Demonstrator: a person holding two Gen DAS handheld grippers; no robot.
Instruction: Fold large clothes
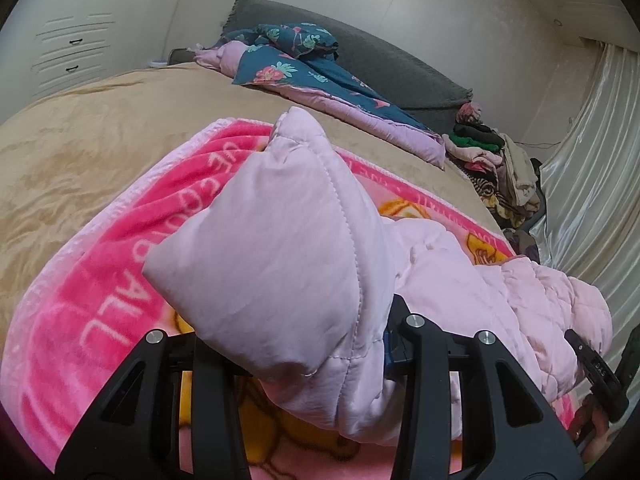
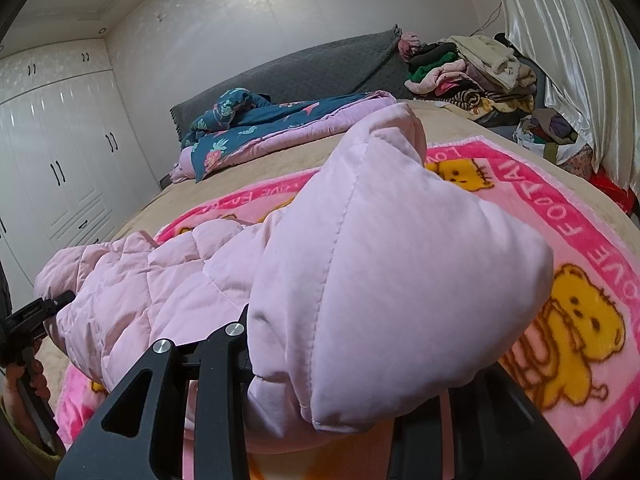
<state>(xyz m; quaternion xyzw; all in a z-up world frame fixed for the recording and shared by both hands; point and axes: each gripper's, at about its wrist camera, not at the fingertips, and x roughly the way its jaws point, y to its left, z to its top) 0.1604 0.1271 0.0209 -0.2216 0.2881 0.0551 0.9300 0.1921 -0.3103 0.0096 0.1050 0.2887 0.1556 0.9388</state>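
A pale pink quilted jacket (image 1: 280, 240) hangs lifted over a pink blanket (image 1: 100, 280) printed with yellow bears, spread on the bed. My left gripper (image 1: 320, 344) is shut on a bunched corner of the jacket, which hides its fingertips. In the left wrist view my right gripper (image 1: 596, 368) grips the far end of the same garment at the right edge. In the right wrist view the jacket (image 2: 380, 260) bulges over my right gripper (image 2: 340, 360), shut on it. My left gripper (image 2: 36, 316) shows at the left edge, a hand (image 2: 24, 384) below it.
The bed has a beige cover (image 1: 100, 140). A teal floral quilt (image 1: 304, 64) lies against the grey headboard (image 1: 380, 52). A pile of clothes (image 2: 472, 72) sits at the bed's far corner beside a pale curtain (image 2: 568, 40). White wardrobes (image 2: 60, 160) line one wall.
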